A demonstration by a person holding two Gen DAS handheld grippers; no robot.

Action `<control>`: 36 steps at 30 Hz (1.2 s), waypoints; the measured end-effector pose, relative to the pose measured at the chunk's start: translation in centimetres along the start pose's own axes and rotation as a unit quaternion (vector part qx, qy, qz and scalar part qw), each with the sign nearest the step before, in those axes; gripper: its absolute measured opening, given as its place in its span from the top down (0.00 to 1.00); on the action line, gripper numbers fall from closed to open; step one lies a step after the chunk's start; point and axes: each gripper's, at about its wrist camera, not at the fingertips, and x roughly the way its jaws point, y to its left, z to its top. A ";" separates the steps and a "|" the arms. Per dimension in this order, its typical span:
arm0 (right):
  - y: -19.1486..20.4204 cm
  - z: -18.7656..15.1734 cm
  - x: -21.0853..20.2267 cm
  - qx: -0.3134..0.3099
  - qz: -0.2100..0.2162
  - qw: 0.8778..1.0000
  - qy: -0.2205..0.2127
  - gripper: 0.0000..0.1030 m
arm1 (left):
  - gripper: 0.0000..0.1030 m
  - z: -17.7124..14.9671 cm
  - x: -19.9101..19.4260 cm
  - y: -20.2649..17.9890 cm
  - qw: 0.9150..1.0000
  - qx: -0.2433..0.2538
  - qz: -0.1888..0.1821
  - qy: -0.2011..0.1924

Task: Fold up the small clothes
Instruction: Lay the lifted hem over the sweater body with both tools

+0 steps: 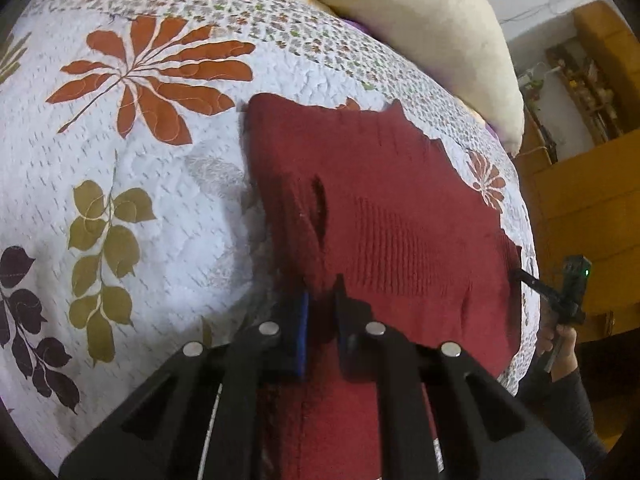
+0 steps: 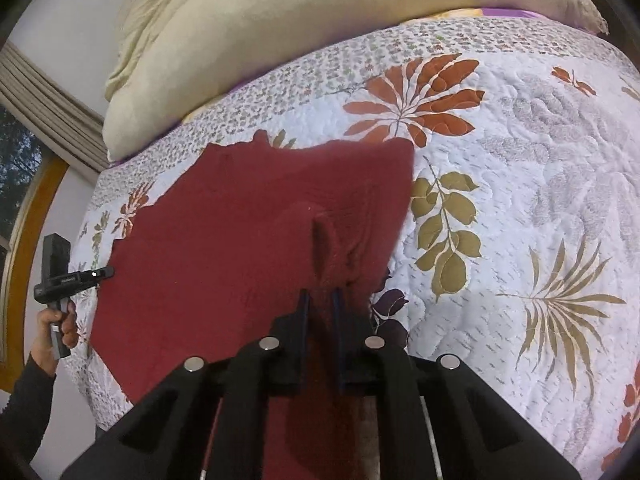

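A quilted white bedspread (image 1: 160,184) with stitched leaf prints is covering the bed, one cream pillow (image 2: 280,36) lying at 12 o'clock. One dark red ribbed knit garment (image 1: 380,208) is lying flat on it. The left gripper (image 1: 322,292) and right gripper (image 2: 320,300) are each pinching its near edge.

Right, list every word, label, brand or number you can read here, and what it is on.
Nothing can be read with certainty.
Pale marking on the body of the left hand-held gripper, right wrist view: too small and blurred to read.
Red garment: no label or lettering shows.
Quilt: leaf and flower print only, no words.
Pillow: plain.
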 end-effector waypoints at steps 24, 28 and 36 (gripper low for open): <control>4.1 6.3 -8.2 -0.029 -0.038 0.991 -0.123 0.92 | 0.93 5.2 -9.6 -6.9 0.987 0.051 -0.047 -0.144; 3.1 10.0 -6.7 -0.012 -0.049 0.992 -0.119 0.92 | 0.93 9.6 -7.7 -6.4 0.989 0.041 -0.030 -0.135; 0.5 14.9 0.8 0.027 -0.083 0.995 -0.056 0.92 | 0.93 14.8 0.1 -2.3 0.997 -0.022 0.011 -0.073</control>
